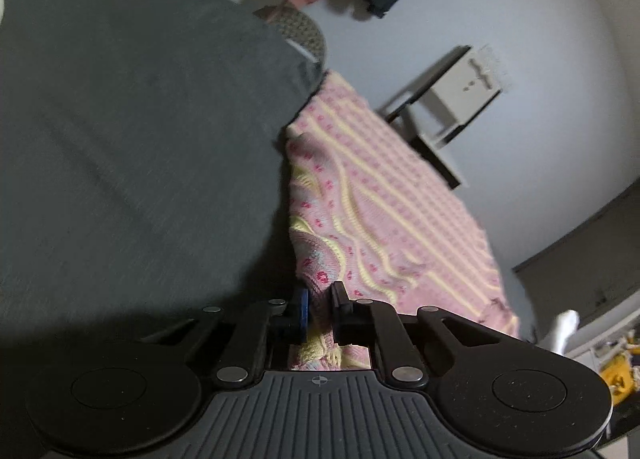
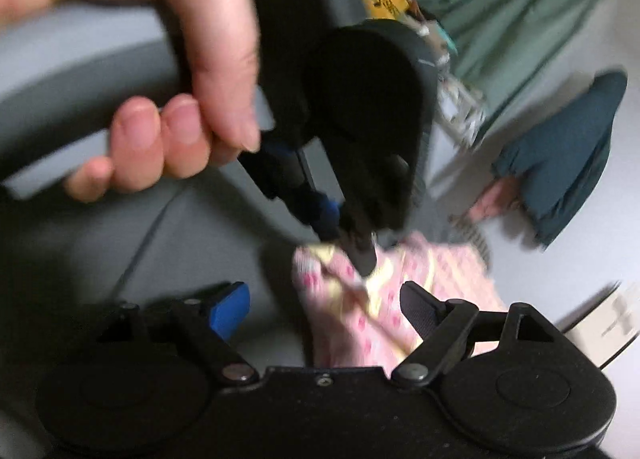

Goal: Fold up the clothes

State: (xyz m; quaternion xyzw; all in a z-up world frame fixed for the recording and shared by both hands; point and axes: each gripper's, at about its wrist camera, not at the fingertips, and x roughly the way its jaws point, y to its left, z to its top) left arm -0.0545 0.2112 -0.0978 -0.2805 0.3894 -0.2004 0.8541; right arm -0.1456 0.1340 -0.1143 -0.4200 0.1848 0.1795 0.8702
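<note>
At 6 o'clock, left gripper (image 1: 318,309) pinches pink knitted cloth with yellow stripes (image 1: 384,195); right gripper (image 2: 324,299) spread wide, holding nothing.

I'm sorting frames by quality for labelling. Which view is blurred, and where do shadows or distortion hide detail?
Right wrist view: heavy motion blur smears the hand, the left gripper and the pink-and-yellow patterned knit cloth. Left wrist view: sharper, though deep shadow falls beside the dark grey fabric, and fisheye bends the edges.
</note>
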